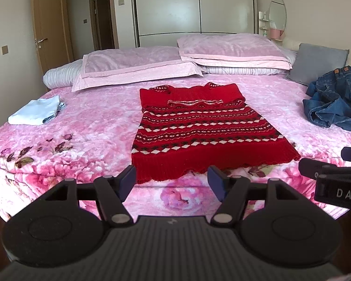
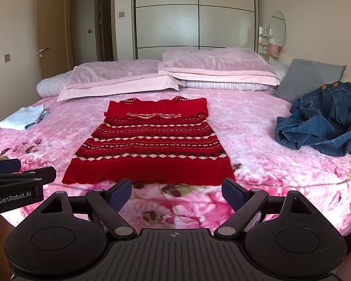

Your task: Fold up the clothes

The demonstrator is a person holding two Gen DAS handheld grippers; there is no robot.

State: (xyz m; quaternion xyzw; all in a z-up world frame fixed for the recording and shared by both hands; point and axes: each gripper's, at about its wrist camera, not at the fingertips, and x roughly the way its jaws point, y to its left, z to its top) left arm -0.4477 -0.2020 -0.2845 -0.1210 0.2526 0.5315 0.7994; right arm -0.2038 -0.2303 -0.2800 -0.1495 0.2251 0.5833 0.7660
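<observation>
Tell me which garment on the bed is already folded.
The pale blue garment at the bed's left side: a neat flat stack. The red sweater lies spread out; the jeans are a crumpled heap.

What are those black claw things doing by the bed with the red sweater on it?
A person holds two grippers and is folding clothes on the bed. The red patterned sweater lies flat in the middle, its sleeves already folded across the top. The left gripper and right gripper are both open, hovering near the sweater's bottom hem, holding nothing. A folded light blue garment sits at the left, and crumpled jeans wait at the right.
</observation>
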